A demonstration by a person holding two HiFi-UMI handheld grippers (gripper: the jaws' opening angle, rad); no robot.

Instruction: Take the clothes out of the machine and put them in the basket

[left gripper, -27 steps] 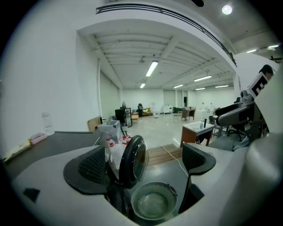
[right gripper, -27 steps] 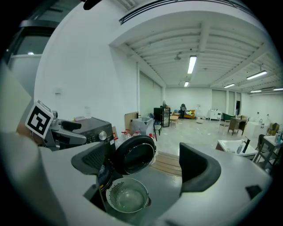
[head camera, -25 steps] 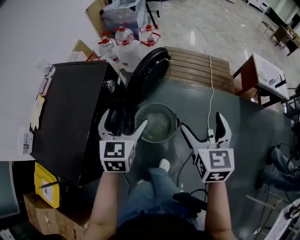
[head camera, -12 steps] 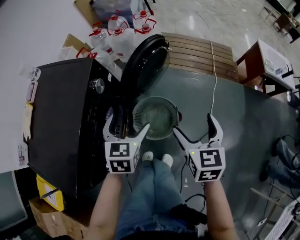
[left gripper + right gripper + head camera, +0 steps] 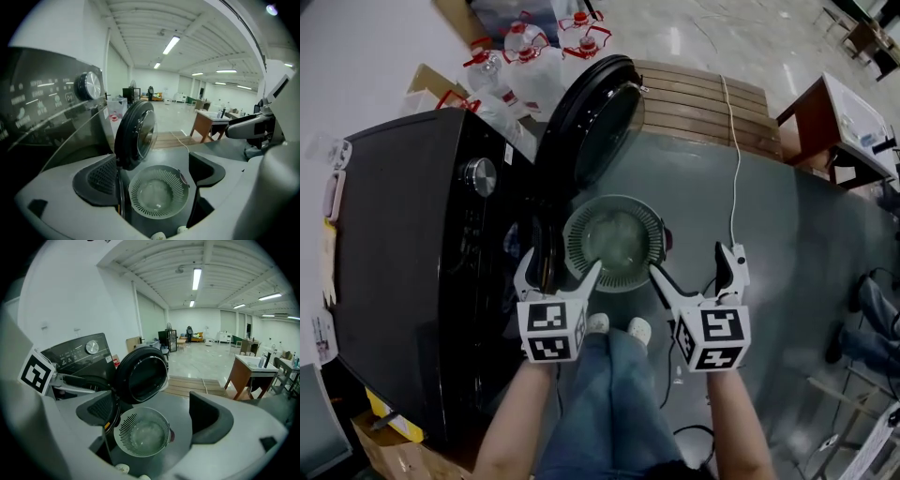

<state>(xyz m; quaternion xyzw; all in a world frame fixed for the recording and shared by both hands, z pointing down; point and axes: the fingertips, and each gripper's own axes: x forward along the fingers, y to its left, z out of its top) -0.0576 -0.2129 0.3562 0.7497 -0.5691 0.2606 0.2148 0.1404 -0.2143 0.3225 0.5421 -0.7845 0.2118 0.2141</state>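
I am holding the left tool [image 5: 561,268] wide, its jaws just closing slightly on nothing, and the right tool [image 5: 696,263] wide and empty. The machine [image 5: 412,234] is standing left, its mouth [image 5: 546,234] just beside the left tool, the nearer one. No clothes are showing. The empty basket [image 5: 578,239] is sitting between the tools, slightly farther.

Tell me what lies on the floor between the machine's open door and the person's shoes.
The round slotted basket stands there, between door and shoes; the head view shows it best.
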